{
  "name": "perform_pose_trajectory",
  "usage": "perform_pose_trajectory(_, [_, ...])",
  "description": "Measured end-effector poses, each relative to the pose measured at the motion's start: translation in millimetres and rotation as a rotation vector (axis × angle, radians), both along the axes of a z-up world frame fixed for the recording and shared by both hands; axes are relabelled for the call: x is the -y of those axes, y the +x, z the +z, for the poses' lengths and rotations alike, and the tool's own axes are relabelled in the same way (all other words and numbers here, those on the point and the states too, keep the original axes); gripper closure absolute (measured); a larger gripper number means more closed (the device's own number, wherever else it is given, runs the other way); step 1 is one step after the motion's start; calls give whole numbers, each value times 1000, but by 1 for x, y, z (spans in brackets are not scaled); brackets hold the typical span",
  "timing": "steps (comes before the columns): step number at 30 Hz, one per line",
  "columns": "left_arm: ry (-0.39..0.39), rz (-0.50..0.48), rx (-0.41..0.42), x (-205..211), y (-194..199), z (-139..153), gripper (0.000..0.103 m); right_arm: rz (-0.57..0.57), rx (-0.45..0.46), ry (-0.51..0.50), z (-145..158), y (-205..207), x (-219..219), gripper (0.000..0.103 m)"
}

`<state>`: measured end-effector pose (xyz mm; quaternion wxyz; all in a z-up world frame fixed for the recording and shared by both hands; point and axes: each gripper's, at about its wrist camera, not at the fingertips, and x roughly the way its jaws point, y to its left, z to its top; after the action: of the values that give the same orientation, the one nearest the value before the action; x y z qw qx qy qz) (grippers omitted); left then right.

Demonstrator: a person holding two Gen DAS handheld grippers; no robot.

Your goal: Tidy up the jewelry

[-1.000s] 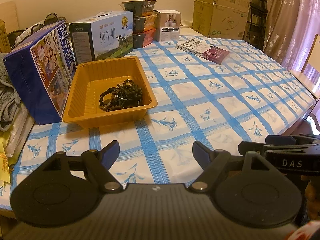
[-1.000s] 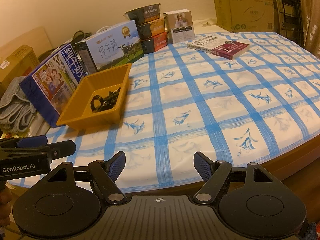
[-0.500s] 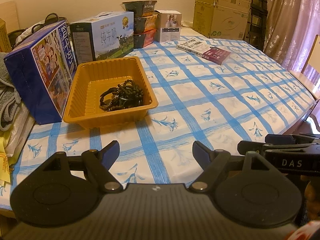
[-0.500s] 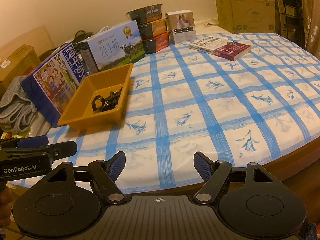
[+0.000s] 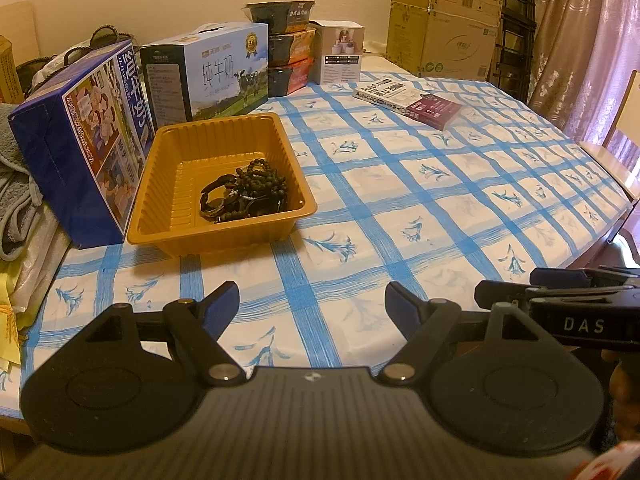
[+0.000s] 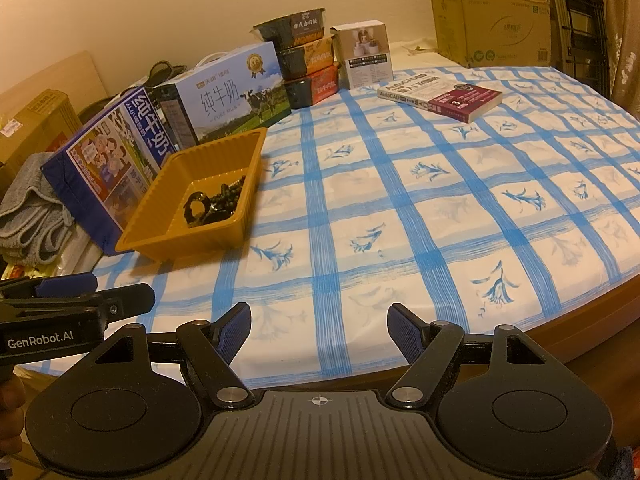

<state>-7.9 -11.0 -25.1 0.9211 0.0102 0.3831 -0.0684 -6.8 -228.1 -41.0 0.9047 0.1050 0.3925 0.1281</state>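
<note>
An orange plastic tray [image 5: 168, 216] [image 6: 156, 216] sits on the blue-checked tablecloth at the left. Inside it lies a dark pile of beaded bracelets [image 5: 248, 192] [image 6: 216, 202] with a black ring-shaped piece. My left gripper [image 5: 312, 304] hovers open over the table's near edge, well short of the tray, with nothing between its fingers. My right gripper [image 6: 319, 322] is open too and empty, above the front edge, right of the tray. Each view shows the other gripper's side at its lower corner.
Two milk cartons [image 5: 84, 136] [image 5: 208, 72] stand behind and left of the tray. Stacked food bowls [image 5: 288, 52], a small white box [image 5: 340, 56] and a book [image 5: 408, 98] lie farther back. Cardboard boxes [image 5: 444, 28] stand at the rear; grey cloth [image 5: 12, 188] lies far left.
</note>
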Motion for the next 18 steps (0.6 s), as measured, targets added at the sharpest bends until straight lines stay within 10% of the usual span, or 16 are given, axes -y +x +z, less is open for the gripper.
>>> perform_pose_trajectory(18, [-5,-3,4,1,1,1,25,1,4,0,3,2,-2,28])
